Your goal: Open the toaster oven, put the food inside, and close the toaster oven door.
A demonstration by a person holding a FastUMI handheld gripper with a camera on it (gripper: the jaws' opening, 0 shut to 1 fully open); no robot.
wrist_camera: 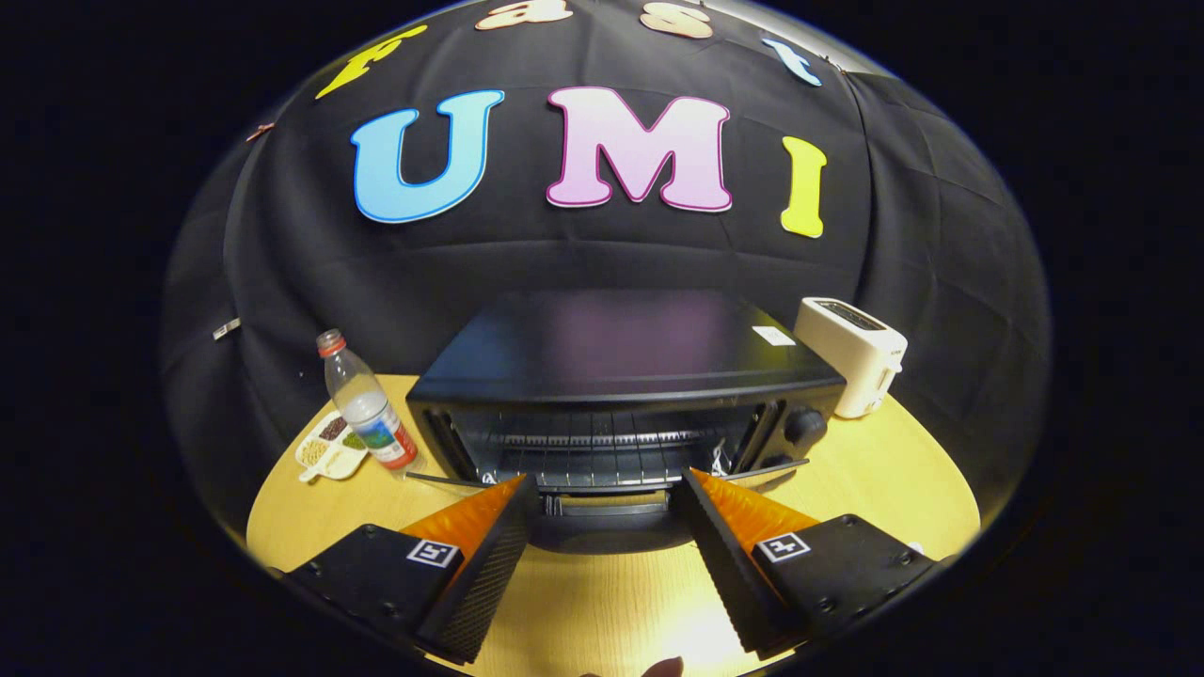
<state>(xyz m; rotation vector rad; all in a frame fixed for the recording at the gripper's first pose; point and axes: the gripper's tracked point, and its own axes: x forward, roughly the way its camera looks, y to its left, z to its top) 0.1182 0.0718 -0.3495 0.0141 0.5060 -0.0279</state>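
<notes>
In the gripper view, the hand-held gripper (pixel 607 489) is spread wide, its two fingers apart with nothing pinched between them. Their tips sit just at the front edge of the oven's (pixel 621 376) lowered door (pixel 607 522), one tip toward each end of it; whether they touch the door cannot be told. The oven is a dark box standing on the yellow wooden surface (pixel 611 602), right ahead of the fingers and in front of the black cloth wall. Its door hangs open and folded down toward the gripper, so the inside shows: a wire rack (pixel 588 442) runs across the cavity, and the space on it looks bare, though the depth is dim. On the oven's right front sits a round knob (pixel 804 425), with a second one below it partly hidden. A small pale sticker (pixel 773 335) lies on the oven's flat top near its right rear corner. Just beside the oven on the right, a little behind its front, stands a white toaster (pixel 851 353) with its slot upward. On the left of the oven stands a clear bottle (pixel 367 404) with a red cap and a coloured label, tilted by the lens. Touching or just beside the bottle's base lies a small white dish (pixel 329 447) with compartments holding dark and green bits. A fingertip (pixel 663 667) shows between the fingers' bases.
</notes>
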